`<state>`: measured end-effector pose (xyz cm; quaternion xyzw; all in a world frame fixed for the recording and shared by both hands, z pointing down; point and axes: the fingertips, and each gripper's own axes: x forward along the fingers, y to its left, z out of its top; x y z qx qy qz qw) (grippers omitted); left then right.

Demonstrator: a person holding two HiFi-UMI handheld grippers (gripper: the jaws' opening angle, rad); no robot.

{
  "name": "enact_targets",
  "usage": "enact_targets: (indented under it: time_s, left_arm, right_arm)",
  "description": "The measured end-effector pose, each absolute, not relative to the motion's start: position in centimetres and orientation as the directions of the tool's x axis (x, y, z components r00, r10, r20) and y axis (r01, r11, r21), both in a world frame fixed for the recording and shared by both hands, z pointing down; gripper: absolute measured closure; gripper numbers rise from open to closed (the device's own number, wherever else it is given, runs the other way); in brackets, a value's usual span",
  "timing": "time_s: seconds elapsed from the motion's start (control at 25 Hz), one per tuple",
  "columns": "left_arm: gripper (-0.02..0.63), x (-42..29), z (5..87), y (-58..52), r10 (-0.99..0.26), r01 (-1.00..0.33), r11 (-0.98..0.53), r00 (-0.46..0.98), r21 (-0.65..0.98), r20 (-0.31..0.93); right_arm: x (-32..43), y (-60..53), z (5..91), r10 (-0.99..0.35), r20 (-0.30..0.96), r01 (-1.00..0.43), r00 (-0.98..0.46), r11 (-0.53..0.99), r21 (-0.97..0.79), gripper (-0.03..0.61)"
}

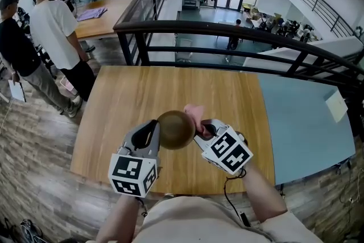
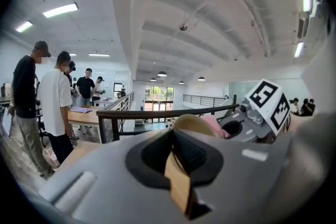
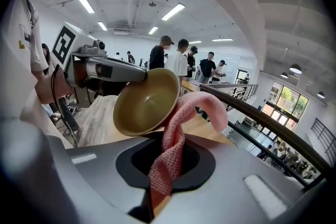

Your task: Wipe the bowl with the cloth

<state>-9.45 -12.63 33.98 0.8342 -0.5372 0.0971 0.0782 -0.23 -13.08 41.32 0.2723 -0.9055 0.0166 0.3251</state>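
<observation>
A mezzanine with a dark railing (image 1: 227, 28) runs along the far edge of a wooden bench (image 1: 142, 94), and past the rail the building drops to a lower hall. People (image 1: 54, 31) stand on the plank floor (image 1: 34, 139) off the bench's left edge. A blue-grey panel (image 1: 301, 122) adjoins its right edge. The wood itself carries nothing, so there is open room on every side of the work, most of it toward the far rail.

The bowl (image 1: 175, 129) is up in the air over the near half of the bench, closer to the front edge than to the rail. It is tipped on its side, its brown outside toward the head camera and its hollow facing the right tongs (image 1: 199, 132). The left tongs (image 1: 154, 132) are clamped on the bowl's rim, the tan wall of it pinched edge-on between the pads.

The right tongs are closed on the pink cloth (image 3: 173, 149), which rises twisted out of them, passes the lower rim of the bowl and folds over just beside it. Whether it is pressed to the inside I cannot tell.

Both forearms enter from the bottom of the head view and angle inward, the left forearm (image 1: 122, 222) and the right forearm (image 1: 261, 196), so the two tools meet nose to nose at the bowl with their marker cubes nearest the body
</observation>
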Motion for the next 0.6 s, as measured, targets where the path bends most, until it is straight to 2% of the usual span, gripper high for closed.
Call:
enact_targets:
  time_s: [0.6]
  left_arm:
    - [0.603, -9.4, 33.1, -12.8, -0.901, -0.914, -0.370, 0.396, 0.167, 0.174]
  right_arm:
    - [-5.2, -9.1, 43.8, -0.365, 0.610, -0.407, -0.704, 0.910, 0.075, 0.554]
